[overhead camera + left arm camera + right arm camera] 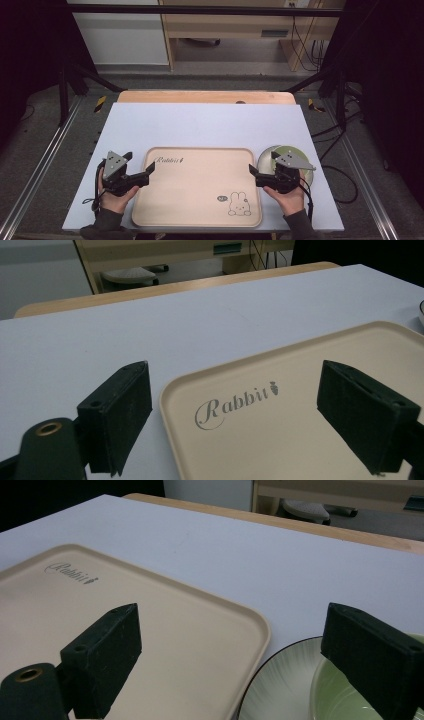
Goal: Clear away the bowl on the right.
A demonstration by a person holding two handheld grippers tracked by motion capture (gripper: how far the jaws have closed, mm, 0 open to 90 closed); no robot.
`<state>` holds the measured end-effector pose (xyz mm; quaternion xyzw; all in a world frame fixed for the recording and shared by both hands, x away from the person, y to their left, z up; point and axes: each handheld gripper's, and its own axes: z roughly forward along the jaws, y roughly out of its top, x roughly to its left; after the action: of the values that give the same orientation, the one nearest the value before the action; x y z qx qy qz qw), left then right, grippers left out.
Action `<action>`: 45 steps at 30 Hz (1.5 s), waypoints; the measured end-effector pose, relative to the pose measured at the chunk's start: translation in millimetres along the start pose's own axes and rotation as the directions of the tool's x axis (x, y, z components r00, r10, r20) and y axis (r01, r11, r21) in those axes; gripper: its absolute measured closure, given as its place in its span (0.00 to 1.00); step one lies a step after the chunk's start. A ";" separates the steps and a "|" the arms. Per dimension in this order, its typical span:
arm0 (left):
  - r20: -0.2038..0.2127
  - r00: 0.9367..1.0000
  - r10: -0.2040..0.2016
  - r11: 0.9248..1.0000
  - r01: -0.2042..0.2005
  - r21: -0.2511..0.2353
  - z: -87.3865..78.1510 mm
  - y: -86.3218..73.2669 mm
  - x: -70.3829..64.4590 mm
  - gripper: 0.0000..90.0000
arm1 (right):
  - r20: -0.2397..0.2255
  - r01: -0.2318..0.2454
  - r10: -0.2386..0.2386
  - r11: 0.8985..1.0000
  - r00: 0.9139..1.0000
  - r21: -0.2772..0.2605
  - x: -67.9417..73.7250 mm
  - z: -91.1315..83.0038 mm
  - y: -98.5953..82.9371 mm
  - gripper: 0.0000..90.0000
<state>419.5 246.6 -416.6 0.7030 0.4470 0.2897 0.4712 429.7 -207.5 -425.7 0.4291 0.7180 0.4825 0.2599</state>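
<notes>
A beige tray (pixel 200 192) with a "Rabbit" word and a rabbit drawing lies at the table's near middle. My left gripper (pixel 141 162) stands open at the tray's left edge. In the left gripper view its jaws straddle the far left corner of the tray (pixel 300 390), one over the table and one over the tray. My right gripper (pixel 262 163) is open at the tray's right edge. The right gripper view shows one jaw over the tray (pixel 150 610) and the other over a white plate (pixel 277 690) holding a green bowl (pixel 335 702). Neither gripper holds anything.
The plate (pixel 266 155) sits right beside the tray's right rim. The white table top (pixel 200 125) stretches bare beyond the tray to a wooden strip (pixel 205 96) at its far edge. Past the table stand a wooden desk (pixel 240 25), cables and black frame legs.
</notes>
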 end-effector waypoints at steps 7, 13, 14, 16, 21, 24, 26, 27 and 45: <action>-0.003 1.000 -0.003 1.000 0.003 -0.006 -1.2 -0.7 1.3 0.16 | -0.002 0.005 -0.005 1.000 1.000 -0.003 -1.3 -3.7 0.0 0.11; -0.007 1.000 -0.003 1.000 0.003 -0.005 -0.9 -1.5 1.9 0.16 | 0.000 0.009 -0.009 1.000 1.000 -0.004 -2.0 -6.6 2.6 0.12; -0.007 1.000 -0.003 1.000 0.003 -0.005 -0.9 -1.5 1.9 0.16 | 0.000 0.009 -0.009 1.000 1.000 -0.004 -2.0 -6.6 2.6 0.12; -0.008 1.000 -0.005 1.000 0.005 -0.003 -0.6 -2.1 2.2 0.16 | 0.008 0.009 -0.009 1.000 1.000 -0.003 -2.7 -8.3 3.4 0.12; -0.013 1.000 -0.008 1.000 0.008 -0.002 -0.5 -2.8 4.0 0.16 | 0.013 -0.004 0.004 1.000 1.000 -0.005 -6.1 -11.8 5.7 0.15; -0.014 1.000 -0.009 1.000 0.009 0.000 -0.5 -2.8 4.4 0.16 | 0.024 0.004 -0.004 1.000 1.000 -0.002 -7.7 -13.2 6.3 0.15; -0.015 1.000 -0.008 1.000 0.008 0.002 -0.1 -3.1 4.3 0.16 | 0.032 0.006 -0.005 1.000 0.999 -0.004 -9.3 -15.2 6.7 0.16; -0.015 1.000 -0.006 1.000 0.006 0.003 0.3 -3.3 3.8 0.16 | 0.035 -0.004 0.004 1.000 0.999 -0.011 -11.2 -16.8 7.3 0.16; -0.019 1.000 -0.012 1.000 0.012 0.002 -0.3 -4.1 6.9 0.16 | 0.092 -0.021 0.022 1.000 0.995 -0.014 -27.5 -28.6 10.5 0.19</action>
<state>420.8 253.6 -420.4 0.6980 0.4559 0.2930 0.4681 424.7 -243.0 -405.9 0.4570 0.6973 0.4697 0.2904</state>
